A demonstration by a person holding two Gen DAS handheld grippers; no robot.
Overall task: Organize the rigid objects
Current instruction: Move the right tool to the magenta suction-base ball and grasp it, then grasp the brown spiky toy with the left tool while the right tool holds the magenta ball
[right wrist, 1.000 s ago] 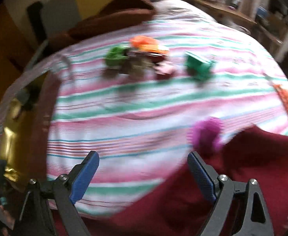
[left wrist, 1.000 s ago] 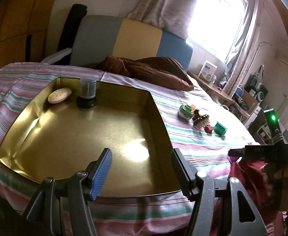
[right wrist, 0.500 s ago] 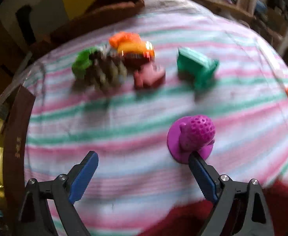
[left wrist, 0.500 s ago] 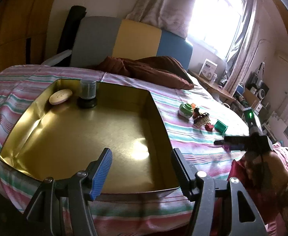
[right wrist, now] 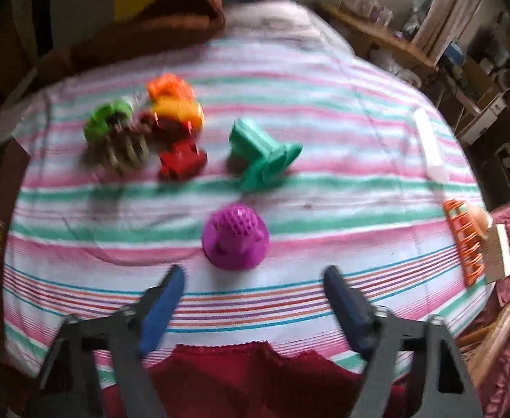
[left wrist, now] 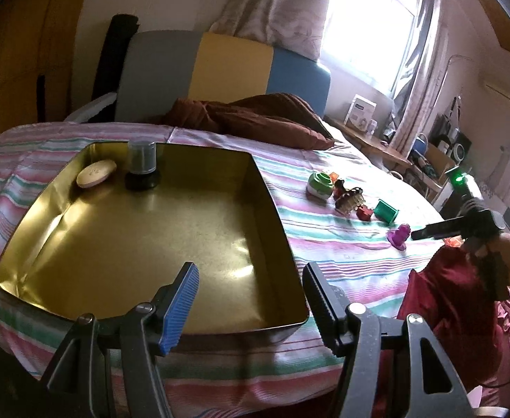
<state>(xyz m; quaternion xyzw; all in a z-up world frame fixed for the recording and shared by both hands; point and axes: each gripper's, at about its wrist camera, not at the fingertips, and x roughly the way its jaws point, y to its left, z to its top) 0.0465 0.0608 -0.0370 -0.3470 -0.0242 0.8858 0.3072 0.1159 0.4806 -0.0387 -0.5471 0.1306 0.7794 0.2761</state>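
Since a second before, the right tongs (right wrist: 251, 278) had slid across the bed toward the purple toy (right wrist: 235, 237), which went from off beside the right finger to just ahead of the gap between both. Their jaws had just been closing, narrower than before, yet nothing sat between them and the pads touched nothing; they were still released. The toy stood upright on the striped sheet (right wrist: 324, 188), not yet grasped.

Farther ahead of those tongs lay the green toy (right wrist: 261, 153), and beyond it to the left a cluster: a red block (right wrist: 181, 162), a brown clip (right wrist: 126, 146), a green cup (right wrist: 107, 120) and orange pieces (right wrist: 174, 101). Off to the right sat an orange rack (right wrist: 463, 244) near the bed's edge.

Left tongs (left wrist: 248, 299) hung unclenched and empty over the near rim of the tin (left wrist: 115, 230). Inside it, at the far corner from them, rested a soap (left wrist: 96, 173) and a small jar (left wrist: 142, 165), just beside each other.

By my reading the sorting was early: two things were in the tin, while the purple toy and at least six others remained out on the bed.
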